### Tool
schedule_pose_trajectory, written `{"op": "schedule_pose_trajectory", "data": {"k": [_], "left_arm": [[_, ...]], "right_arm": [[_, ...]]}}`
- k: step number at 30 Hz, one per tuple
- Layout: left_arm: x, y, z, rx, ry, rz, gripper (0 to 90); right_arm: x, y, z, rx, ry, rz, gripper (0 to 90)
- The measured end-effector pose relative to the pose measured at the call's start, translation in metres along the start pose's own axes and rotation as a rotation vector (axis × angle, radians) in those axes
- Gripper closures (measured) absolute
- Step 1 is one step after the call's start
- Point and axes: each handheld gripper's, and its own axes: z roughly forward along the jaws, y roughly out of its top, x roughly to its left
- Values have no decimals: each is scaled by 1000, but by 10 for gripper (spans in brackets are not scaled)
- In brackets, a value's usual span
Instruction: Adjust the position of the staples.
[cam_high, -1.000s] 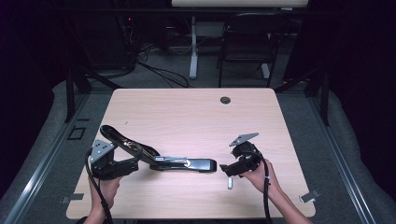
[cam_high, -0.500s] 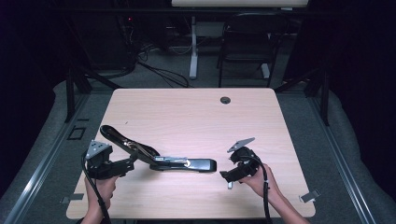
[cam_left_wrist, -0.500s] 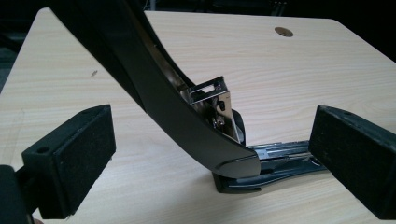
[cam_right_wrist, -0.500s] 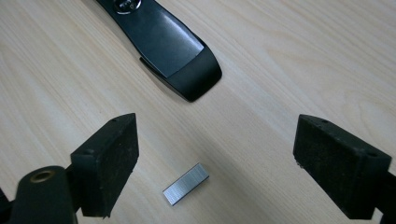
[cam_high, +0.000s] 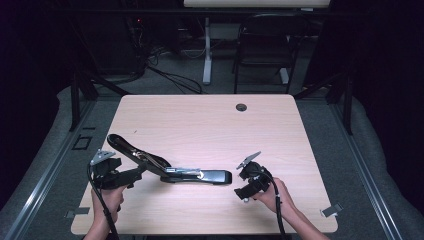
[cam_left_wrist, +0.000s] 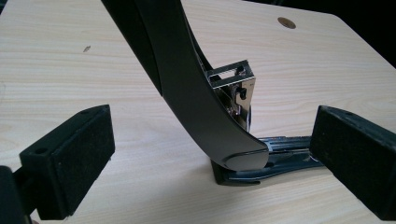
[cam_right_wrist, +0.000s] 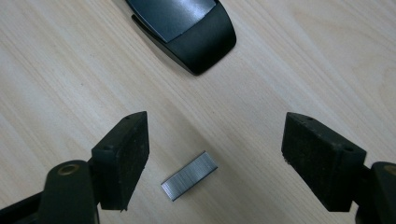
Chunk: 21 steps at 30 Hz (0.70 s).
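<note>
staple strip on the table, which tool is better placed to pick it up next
Right. The right tool hangs open with its jaws either side of the staple strip. The left tool is open too, at the raised stapler top, away from the strip.

The stapler's (cam_left_wrist: 205, 107) raised lid runs off the top edge (left gripper view); its base (cam_right_wrist: 184, 28) is likewise cropped.

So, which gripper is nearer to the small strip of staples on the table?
Right. The right gripper hovers over the staple strip, which lies between its open jaws. The left gripper is at the other end of the opened stapler.
</note>
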Motion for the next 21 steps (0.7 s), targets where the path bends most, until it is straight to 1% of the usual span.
{"op": "schedule_pose_trajectory", "data": {"k": [2,3,4,5,7,8,9,12,13,15,16,17,19,20,21], "left_arm": [[0,0,0,0,1,2,3],[0,0,0,2,0,3,3],[0,0,0,9,-5,4,3],[0,0,0,9,-6,5,3],[0,0,1,13,-11,7,3],[0,0,1,10,-17,7,3],[0,0,1,17,-19,8,3],[0,0,2,13,-19,7,3],[0,0,2,15,-16,9,2],[0,0,3,25,-10,16,3],[0,0,3,27,-11,13,3],[1,0,3,28,-11,12,3],[1,0,3,32,-12,13,3],[1,0,3,31,-12,13,3],[1,0,3,31,-12,13,2]], "right_arm": [[-1,0,1,8,-1,5,244],[-1,0,2,22,-1,0,246],[-1,0,3,23,6,8,250],[-1,0,4,40,12,4,256],[1,0,8,51,20,1,269],[2,1,8,75,16,-15,275],[2,1,9,82,12,-21,283],[3,1,11,112,10,-30,295],[3,0,13,112,10,-19,298],[1,0,13,136,-4,-23,310],[0,-1,14,130,0,-15,310],[-2,-1,12,147,-12,-23,315],[-3,-1,12,148,-2,-12,322],[-3,-1,12,160,-9,-19,324],[-4,-2,12,160,-3,-20,328]]}}
